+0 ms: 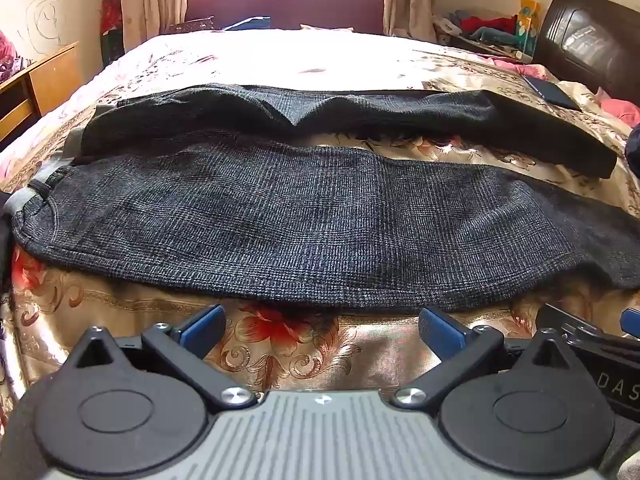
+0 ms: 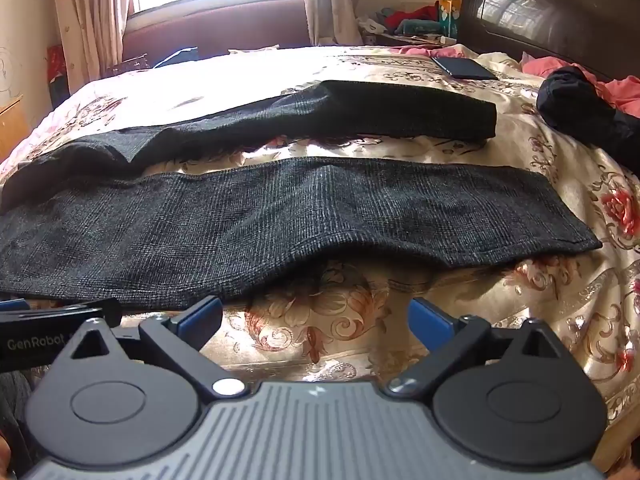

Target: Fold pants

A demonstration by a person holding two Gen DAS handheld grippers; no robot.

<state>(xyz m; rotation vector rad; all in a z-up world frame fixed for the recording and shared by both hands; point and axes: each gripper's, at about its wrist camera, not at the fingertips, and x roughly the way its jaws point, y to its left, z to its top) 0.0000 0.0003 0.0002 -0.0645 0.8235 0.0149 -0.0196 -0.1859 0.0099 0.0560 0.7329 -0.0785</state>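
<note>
Dark grey checked pants (image 1: 304, 220) lie spread flat across the floral bedspread, waistband at the left, both legs running to the right with a gap between them. The right wrist view shows the near leg (image 2: 320, 216) and the far leg (image 2: 360, 112) with their hems at the right. My left gripper (image 1: 320, 330) is open and empty, just short of the near leg's front edge. My right gripper (image 2: 314, 320) is open and empty, also just in front of the near leg's edge. The right gripper shows at the right edge of the left wrist view (image 1: 592, 332).
A black phone (image 2: 464, 67) lies on the bed beyond the far leg. A dark bundle of clothing (image 2: 576, 100) and pink cloth (image 2: 624, 92) lie at the right by the dark headboard (image 2: 560, 12). A wooden desk (image 1: 36, 80) stands at the left.
</note>
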